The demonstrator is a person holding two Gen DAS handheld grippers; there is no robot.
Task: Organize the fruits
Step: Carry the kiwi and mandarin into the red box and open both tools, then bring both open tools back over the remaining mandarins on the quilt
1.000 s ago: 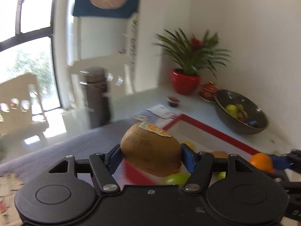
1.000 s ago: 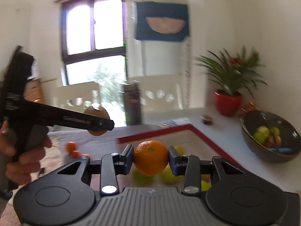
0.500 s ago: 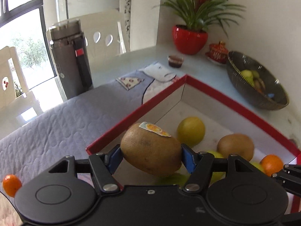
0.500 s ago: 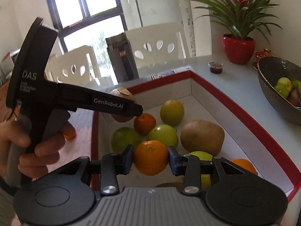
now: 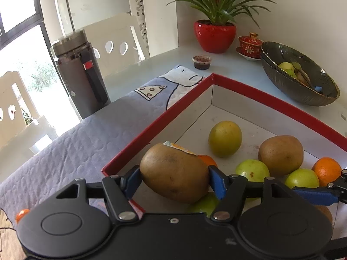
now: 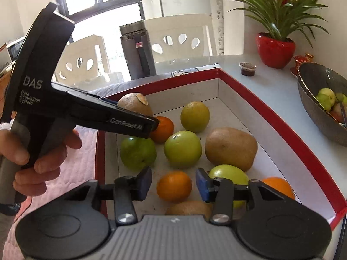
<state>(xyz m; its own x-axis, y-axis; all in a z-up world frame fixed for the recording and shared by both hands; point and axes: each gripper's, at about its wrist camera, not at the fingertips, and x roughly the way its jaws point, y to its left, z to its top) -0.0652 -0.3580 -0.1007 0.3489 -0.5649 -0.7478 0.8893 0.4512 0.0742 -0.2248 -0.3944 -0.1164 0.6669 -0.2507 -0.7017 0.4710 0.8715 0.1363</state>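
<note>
Left tongs [image 5: 174, 178] clamp kiwi [image 5: 173, 172]; right tongs [image 6: 173, 185] spread around orange [image 6: 174, 186]

green apple under kiwi [image 5: 205, 202]: the left gripper's body is hiding most of it.
brown fruit at box's near edge [image 6: 188, 208]: the right gripper's frame is covering its lower part.
small orange on cloth [image 5: 21, 214]: the left gripper is hiding half of it.
bowl contents [image 6: 329, 101]: the picture's edge is cutting them off.

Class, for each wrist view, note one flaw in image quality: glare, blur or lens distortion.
Left wrist view: the window is blown out white and the red box rim bows. Right wrist view: bright window glare; dark corners from the fisheye.
</note>
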